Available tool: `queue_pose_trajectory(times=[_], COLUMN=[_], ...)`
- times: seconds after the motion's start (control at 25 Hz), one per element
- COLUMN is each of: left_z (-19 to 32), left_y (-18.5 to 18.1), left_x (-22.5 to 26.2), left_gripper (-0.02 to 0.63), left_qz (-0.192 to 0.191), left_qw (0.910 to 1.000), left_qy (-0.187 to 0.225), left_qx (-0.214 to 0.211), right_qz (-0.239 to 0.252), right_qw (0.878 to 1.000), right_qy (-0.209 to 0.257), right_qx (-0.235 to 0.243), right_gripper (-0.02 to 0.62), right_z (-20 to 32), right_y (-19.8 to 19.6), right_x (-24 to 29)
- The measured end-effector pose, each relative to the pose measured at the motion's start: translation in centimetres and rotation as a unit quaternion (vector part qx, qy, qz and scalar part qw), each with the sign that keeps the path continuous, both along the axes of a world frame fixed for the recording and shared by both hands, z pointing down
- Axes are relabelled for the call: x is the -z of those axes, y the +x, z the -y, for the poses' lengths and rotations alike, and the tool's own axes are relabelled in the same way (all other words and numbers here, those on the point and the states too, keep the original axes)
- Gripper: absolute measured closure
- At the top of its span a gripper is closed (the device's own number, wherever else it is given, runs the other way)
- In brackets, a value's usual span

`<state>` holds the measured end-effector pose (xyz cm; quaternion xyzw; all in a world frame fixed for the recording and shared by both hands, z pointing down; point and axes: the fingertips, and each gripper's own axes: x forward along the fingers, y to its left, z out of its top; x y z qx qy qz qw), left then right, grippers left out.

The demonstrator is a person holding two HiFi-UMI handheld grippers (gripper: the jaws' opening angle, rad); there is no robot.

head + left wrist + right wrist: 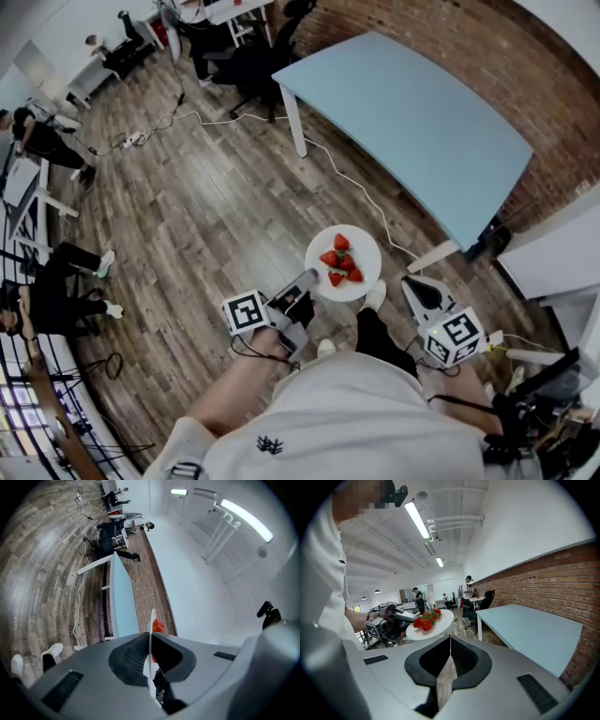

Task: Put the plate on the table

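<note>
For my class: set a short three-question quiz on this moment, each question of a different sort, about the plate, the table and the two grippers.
1. True or false: the plate already rests on the light blue table.
2. What lies on the plate? A) strawberries B) grapes C) nothing
3. Fill in: the plate is gripped at its rim by the ____ gripper.

Key
1. False: it is held in the air over the wooden floor, short of the table.
2. A.
3. Left: the left gripper is shut on the rim. The right gripper is shut with nothing in it.
</note>
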<state>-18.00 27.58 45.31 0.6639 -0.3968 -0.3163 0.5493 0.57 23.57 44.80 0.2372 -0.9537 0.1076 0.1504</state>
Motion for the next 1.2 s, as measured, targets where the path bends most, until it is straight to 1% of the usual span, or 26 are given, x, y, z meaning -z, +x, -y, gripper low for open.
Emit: queue_pose_trajectory(times=[0.2, 0.48, 0.64, 0.8, 0.92, 1.08, 1.2], left_z=[8.1, 21.0, 27.9, 33.1, 36.7, 42.1, 46.9], left_y=[0.2, 2.1, 3.0, 4.1, 4.5, 4.9, 4.8], left_x=[0.3, 0.9, 1.0, 0.0, -0.8, -2.2, -4.1], left_gripper=[0.592, 0.592, 0.592, 0.592, 0.592, 0.592, 0.592], left_qz=[-0.007, 0.011, 0.012, 0.010, 0.012, 0.004, 0.008], left_qw=[1.0000, 0.9998, 0.9996, 0.9994, 0.9988, 0.9965, 0.9933], left_qy=[0.002, 0.012, 0.014, 0.002, -0.010, -0.016, -0.025], left_qx=[-0.003, -0.013, -0.020, -0.032, -0.046, -0.082, -0.112], right_qz=[0.006, 0.004, 0.006, 0.010, 0.008, -0.002, -0.008], right_qw=[1.000, 1.000, 1.000, 1.000, 0.999, 0.998, 0.994], right_qy=[0.007, 0.016, 0.023, 0.005, 0.004, -0.003, -0.004], right_qx=[0.000, 0.004, 0.000, -0.019, -0.034, -0.070, -0.105], right_gripper=[0.586, 0.586, 0.586, 0.586, 0.586, 0.586, 0.586], right_z=[7.6, 19.5, 25.5, 28.7, 31.3, 34.8, 38.4], right_y=[0.5, 2.7, 3.8, 4.9, 5.4, 5.7, 6.0], right_x=[0.1, 0.9, 1.4, 0.4, 0.0, -0.7, -1.1])
